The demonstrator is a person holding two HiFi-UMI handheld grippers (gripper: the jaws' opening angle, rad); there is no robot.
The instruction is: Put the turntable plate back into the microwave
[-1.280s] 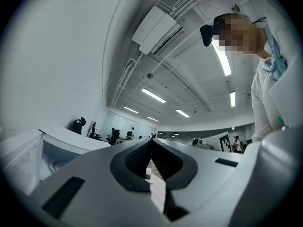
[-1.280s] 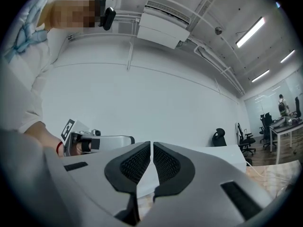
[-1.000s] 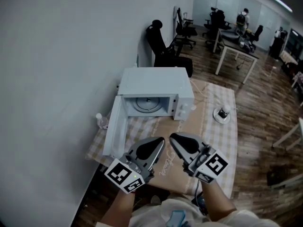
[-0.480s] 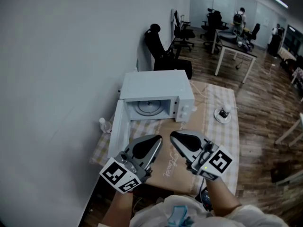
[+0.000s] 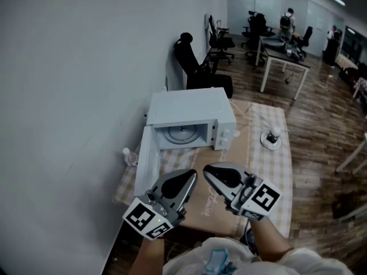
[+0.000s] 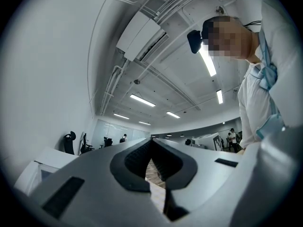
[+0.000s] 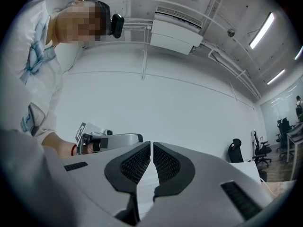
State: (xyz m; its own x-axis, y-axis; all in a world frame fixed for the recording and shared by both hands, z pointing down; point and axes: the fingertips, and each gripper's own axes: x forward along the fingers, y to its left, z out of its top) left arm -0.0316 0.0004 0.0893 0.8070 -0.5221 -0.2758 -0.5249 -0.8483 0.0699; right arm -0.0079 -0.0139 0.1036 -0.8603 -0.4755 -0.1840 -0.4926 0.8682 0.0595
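The white microwave (image 5: pixel 192 110) stands on the table against the wall with its door (image 5: pixel 148 164) swung open to the left. The round glass turntable plate (image 5: pixel 180 133) lies inside its cavity. My left gripper (image 5: pixel 192 175) and right gripper (image 5: pixel 207 169) hover side by side over the table's near edge, well short of the microwave. Both are shut and hold nothing. In the left gripper view the pads (image 6: pixel 142 157) meet with nothing between them. In the right gripper view only a thin slit shows between the pads (image 7: pixel 137 164), and the left gripper (image 7: pixel 109 138) shows beside them.
A checkered cloth with a brown mat covers the table (image 5: pixel 269 165). A small white dish (image 5: pixel 269 137) sits at its right, a clear bottle (image 5: pixel 131 155) by the door's left. A black office chair (image 5: pixel 195 62) stands behind the microwave; desks and people are farther back.
Both grippers have risen slightly and stayed shut and empty. The head view has shifted a little, so the microwave sits slightly to the right in the picture. The plate has not moved.
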